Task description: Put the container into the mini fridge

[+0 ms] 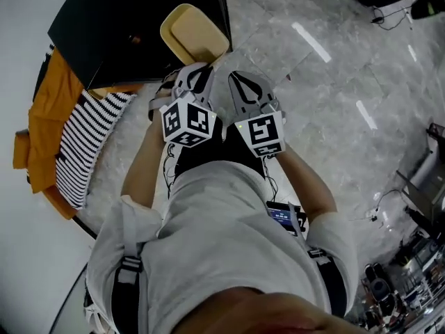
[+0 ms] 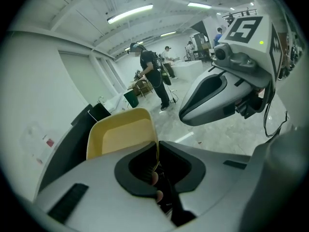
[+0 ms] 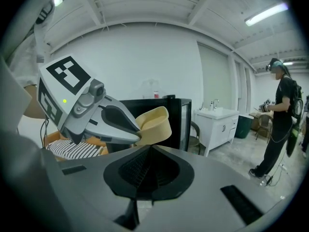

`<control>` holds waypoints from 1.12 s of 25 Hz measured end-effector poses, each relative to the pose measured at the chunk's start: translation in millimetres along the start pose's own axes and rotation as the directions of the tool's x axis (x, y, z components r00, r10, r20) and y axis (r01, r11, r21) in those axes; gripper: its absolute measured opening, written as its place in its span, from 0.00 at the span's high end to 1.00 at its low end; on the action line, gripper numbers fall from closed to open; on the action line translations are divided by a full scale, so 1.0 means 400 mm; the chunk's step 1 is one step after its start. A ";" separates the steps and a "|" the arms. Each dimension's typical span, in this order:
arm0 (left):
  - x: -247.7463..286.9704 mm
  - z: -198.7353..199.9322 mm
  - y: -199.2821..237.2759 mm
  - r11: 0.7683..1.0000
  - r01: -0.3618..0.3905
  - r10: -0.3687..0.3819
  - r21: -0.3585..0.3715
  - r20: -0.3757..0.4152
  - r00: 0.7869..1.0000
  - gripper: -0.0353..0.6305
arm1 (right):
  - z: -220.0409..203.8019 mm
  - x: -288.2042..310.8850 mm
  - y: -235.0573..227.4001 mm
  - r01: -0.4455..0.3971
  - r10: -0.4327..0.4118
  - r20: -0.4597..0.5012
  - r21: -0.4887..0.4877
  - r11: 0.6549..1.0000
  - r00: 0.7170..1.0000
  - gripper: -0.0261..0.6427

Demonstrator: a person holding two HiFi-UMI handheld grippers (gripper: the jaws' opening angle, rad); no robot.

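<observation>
The person's grey shirt (image 1: 229,256) filled the bottom of the head view, closest of all. Just past it, both arms reached out in front.

The left gripper (image 1: 197,68) had its jaws pinched tight on the thin side wall of the yellow container (image 1: 193,33). The container stuck out past the jaws, up in the air, over the edge of the black mini fridge (image 1: 139,19). The right gripper (image 1: 240,75) was just beside the left one. Its jaws were closed together with nothing in them.

This looked like the carrying step: the container was picked up but not yet inside the fridge. The fridge door looked closed, so I think the next move needed the free right gripper to pull it open first.

The head view showed only the top of the fridge, with a striped cloth (image 1: 87,145) and an orange cloth (image 1: 52,110) next to it. The right gripper view showed the fridge's front and a white sink cabinet (image 3: 219,122) beside it, and another person (image 3: 280,115) standing far off. Only the left gripper view showed the jaws biting the container's wall up close.
</observation>
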State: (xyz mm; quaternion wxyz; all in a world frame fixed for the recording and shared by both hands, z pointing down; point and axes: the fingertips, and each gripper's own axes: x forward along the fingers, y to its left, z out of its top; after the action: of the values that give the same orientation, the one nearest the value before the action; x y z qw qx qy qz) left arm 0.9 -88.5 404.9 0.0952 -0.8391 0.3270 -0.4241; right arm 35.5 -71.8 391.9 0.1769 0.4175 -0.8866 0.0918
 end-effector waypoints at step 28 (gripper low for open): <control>0.288 -0.442 0.006 0.993 0.087 -0.096 -0.074 -0.119 0.988 0.90 | -0.222 0.252 0.055 0.174 -0.156 -0.113 0.173 0.969 0.981 0.90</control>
State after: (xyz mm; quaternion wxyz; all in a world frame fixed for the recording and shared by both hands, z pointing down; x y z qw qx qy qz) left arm -87.9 -141.9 588.6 0.0266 -0.8285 0.3077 -0.4672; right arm -19.9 -101.5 512.7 0.1886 0.4993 -0.8267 0.1781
